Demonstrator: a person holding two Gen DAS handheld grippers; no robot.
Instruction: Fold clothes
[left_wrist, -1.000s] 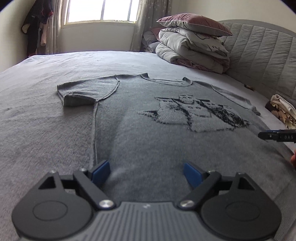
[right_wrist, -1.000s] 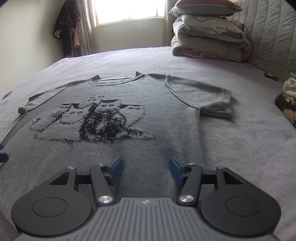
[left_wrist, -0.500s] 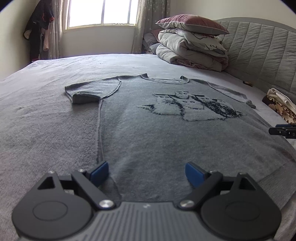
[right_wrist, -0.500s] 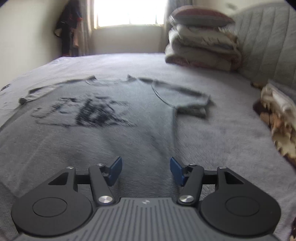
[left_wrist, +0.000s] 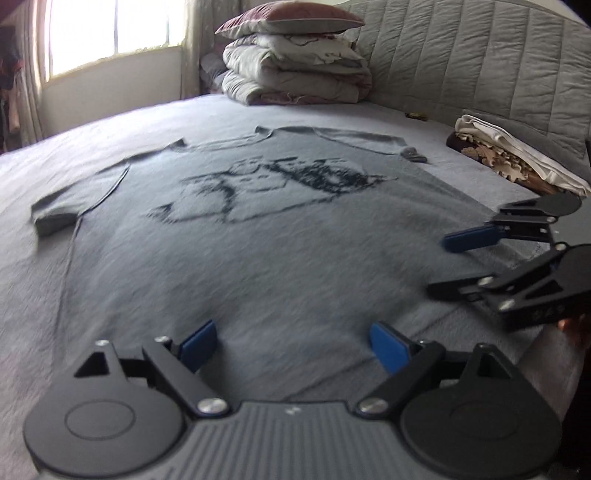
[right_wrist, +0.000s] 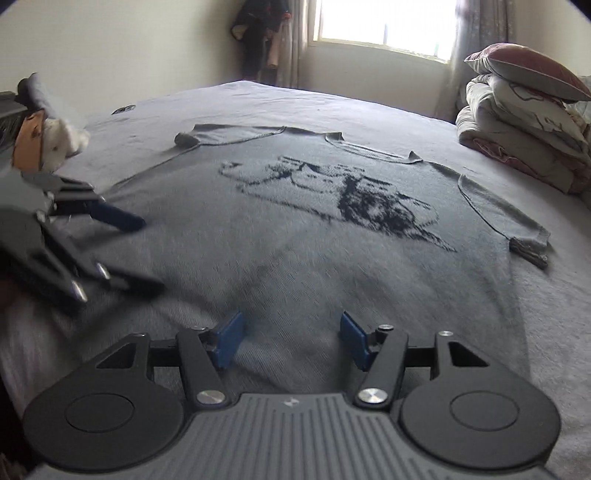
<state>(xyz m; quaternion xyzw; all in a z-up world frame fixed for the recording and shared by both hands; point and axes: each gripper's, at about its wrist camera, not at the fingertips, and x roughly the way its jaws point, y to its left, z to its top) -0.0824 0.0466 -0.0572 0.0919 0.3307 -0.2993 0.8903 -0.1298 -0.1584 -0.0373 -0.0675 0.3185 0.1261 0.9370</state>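
Lying flat: the grey shirt (left_wrist: 280, 236) was spread front-up on the bed (left_wrist: 29, 295), collar away from the cameras, hem nearest them.
Left claw (left_wrist: 293, 347): spread wide over the hem area, nothing between its blue pads (left_wrist: 197, 341), no cloth pinched.
Right claw (right_wrist: 290, 338): partly spread, also empty, hovering over the lower shirt.
Crowding risk: the two claws sat close side by side above the hem, so a careless reach could have knocked them together.
Grip risk: the knit looked thick and lay tight on the bed; a shallow bite might have caught the cover as well, or only the top layer.
Fold risk: uneven lifting would likely have skewed the shirt or dragged a sleeve (right_wrist: 517, 225) under.
Clutter: folded cloth (left_wrist: 513, 155) near the headboard could have crowded that side.
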